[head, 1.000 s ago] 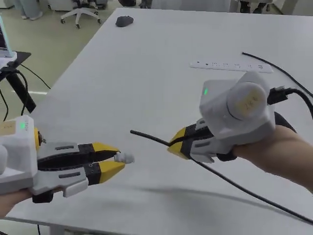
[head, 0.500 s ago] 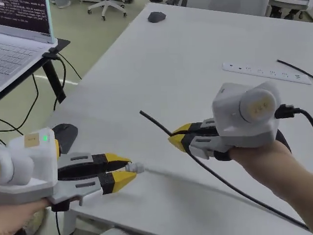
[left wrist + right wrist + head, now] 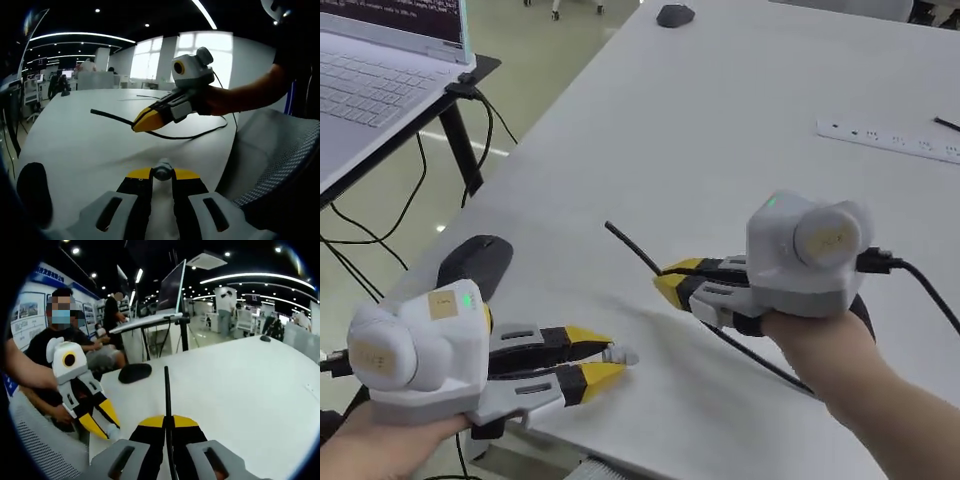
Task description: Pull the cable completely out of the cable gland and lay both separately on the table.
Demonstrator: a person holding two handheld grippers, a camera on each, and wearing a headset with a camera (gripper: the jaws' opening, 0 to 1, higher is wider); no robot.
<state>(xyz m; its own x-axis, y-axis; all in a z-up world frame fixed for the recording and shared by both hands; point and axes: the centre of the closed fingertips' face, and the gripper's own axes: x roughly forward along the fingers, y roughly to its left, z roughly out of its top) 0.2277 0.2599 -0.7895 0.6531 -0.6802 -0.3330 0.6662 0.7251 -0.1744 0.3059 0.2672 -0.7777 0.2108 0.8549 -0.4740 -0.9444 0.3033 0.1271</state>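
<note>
Two parts are being held apart: nearest, left gripper [image 3: 605, 358] is clamping the pale cable gland [image 3: 621, 354] over the table [image 3: 720, 130]; beyond it, right gripper [image 3: 665, 278] is pinching the black cable [image 3: 628, 246], free end sticking out past its jaws. Power strip [image 3: 890, 142] is lying farthest.

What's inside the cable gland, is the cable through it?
No cable enters the exposed end of the cable gland; the cable sits apart, clamped in the right gripper. The gland's bore and rear are covered by the jaws of the left gripper.
</note>
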